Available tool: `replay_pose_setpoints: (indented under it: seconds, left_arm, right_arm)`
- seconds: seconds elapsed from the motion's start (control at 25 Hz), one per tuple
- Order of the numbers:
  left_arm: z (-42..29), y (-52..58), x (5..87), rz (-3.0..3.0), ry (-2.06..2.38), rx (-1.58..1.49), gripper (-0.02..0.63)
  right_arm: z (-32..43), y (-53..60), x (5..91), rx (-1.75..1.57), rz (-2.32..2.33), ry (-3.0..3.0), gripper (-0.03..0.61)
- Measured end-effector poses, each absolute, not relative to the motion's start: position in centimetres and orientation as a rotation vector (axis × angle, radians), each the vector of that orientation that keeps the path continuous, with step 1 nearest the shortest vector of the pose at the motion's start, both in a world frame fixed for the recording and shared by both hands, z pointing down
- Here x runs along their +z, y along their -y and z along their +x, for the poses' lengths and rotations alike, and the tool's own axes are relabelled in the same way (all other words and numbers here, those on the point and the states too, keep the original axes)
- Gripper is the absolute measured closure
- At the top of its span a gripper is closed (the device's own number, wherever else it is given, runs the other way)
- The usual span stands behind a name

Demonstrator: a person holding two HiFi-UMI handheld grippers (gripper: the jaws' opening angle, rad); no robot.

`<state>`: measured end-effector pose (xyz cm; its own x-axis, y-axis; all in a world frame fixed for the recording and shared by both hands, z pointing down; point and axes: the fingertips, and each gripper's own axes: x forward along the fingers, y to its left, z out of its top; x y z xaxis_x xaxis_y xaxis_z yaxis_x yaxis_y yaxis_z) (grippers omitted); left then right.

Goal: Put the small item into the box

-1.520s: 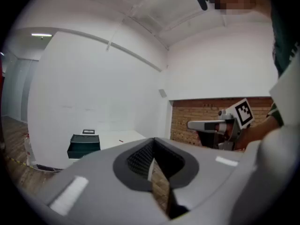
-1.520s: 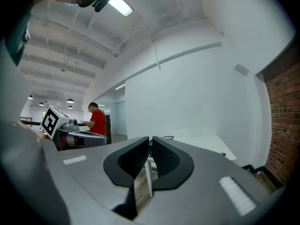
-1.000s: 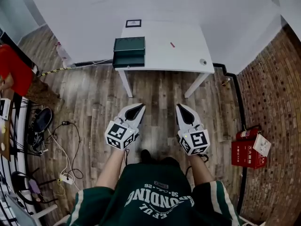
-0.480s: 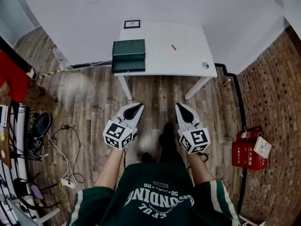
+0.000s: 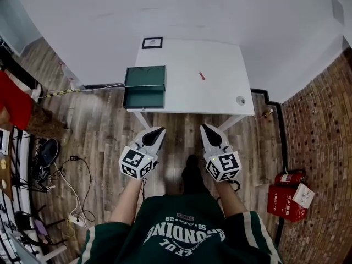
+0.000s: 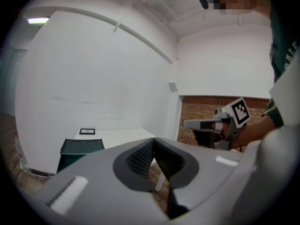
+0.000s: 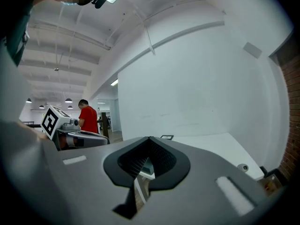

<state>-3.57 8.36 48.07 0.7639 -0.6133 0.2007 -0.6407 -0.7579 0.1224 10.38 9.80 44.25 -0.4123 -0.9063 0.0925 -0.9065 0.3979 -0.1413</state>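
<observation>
On the white counter (image 5: 220, 95) at twelve o'clock in the head view sits a dark green box (image 5: 144, 77), at the counter's eight o'clock corner. The small red item (image 5: 202, 76) lies on the bare top toward the middle, at about three o'clock from the box and well apart from it. A black-framed card (image 5: 152, 43) lies at the far edge, at eleven o'clock on the counter. A small round thing (image 5: 240, 100) rests near the five o'clock corner.

Both grippers hang over the wooden floor (image 5: 110, 120) just short of the counter's near edge, pointing toward it. The left gripper (image 5: 159, 131) points toward one o'clock, the right gripper (image 5: 205, 130) toward eleven o'clock, and neither touches the counter. In its own view the left gripper's jaws meet at the tips with nothing between them. The right gripper's jaws are likewise closed and empty.

A red case (image 5: 286, 194) stands on the floor at four o'clock beside the brick wall (image 5: 324, 147). Cables (image 5: 77, 175) trail over the floor at eight o'clock. A person in a red shirt (image 7: 88, 118) stands far off at nine o'clock in the right gripper view.
</observation>
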Motion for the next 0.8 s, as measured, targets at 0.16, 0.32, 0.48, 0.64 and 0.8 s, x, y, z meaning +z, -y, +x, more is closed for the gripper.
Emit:
replay_pose_setpoints:
  seconds: [0.16,0.32,0.48,0.64,0.8]
  left_arm:
    - [-0.8,-3.4,47.3,2.755,1.049,0.225,0.563]
    - [1.6,1.2,46.7,2.729,1.095,0.219,0.563]
    - [3.3,4.1,47.0,2.698,1.139,0.216,0.563]
    - [4.9,6.4,47.3,2.681,1.153,0.219,0.563]
    - [5.9,8.9,47.3,2.677,1.158,0.217,0.563]
  right_arm:
    - [13.4,-4.1,43.8,0.277,1.658,2.651,0.575]
    - [16.1,1.5,43.5,0.28,1.613,2.66,0.575]
    - [17.8,5.4,44.3,0.288,1.559,2.67,0.575]
    - [19.3,8.5,44.7,0.293,1.546,2.667,0.576]
    - [19.9,10.8,45.2,0.303,1.538,2.663,0.575]
